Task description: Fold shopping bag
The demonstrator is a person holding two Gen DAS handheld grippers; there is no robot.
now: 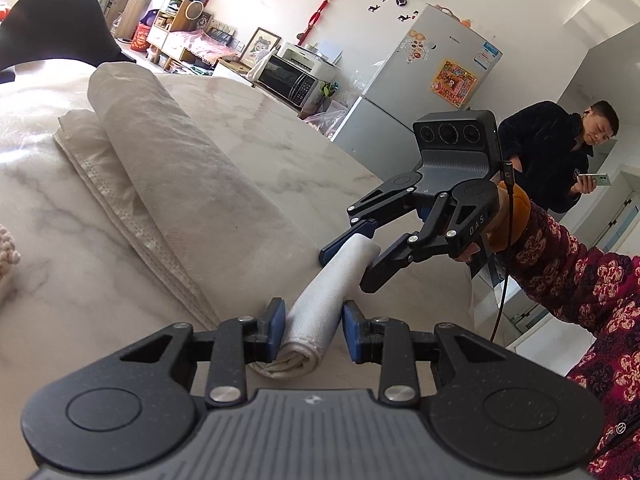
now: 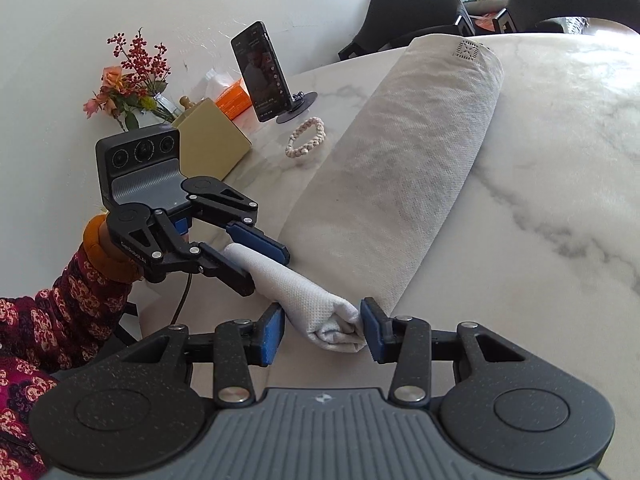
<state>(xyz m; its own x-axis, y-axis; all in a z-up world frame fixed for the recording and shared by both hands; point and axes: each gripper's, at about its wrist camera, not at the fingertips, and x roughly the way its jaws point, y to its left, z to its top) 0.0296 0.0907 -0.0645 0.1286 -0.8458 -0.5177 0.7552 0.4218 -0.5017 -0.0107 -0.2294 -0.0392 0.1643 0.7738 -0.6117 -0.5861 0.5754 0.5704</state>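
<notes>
A white non-woven shopping bag [image 1: 168, 168] lies folded into a long strip on the marble table [image 1: 280, 140]; it also shows in the right wrist view [image 2: 408, 168]. Its near end is rolled into a tight tube [image 1: 320, 300] at the table's edge, also in the right wrist view [image 2: 316, 304]. My left gripper [image 1: 312, 330] has its blue pads on either side of one end of the roll. My right gripper [image 2: 323, 330] holds the other end of the roll, and it shows in the left wrist view [image 1: 348, 260]. My left gripper shows in the right wrist view [image 2: 266, 268].
On the table stand a phone on a stand [image 2: 264, 76], a beaded bracelet [image 2: 306, 136], a tan box [image 2: 212, 136] and a flower vase [image 2: 132, 76]. Dark chairs [image 2: 416, 8] stand at the far side. A man [image 1: 560, 152] stands by the fridge [image 1: 432, 80].
</notes>
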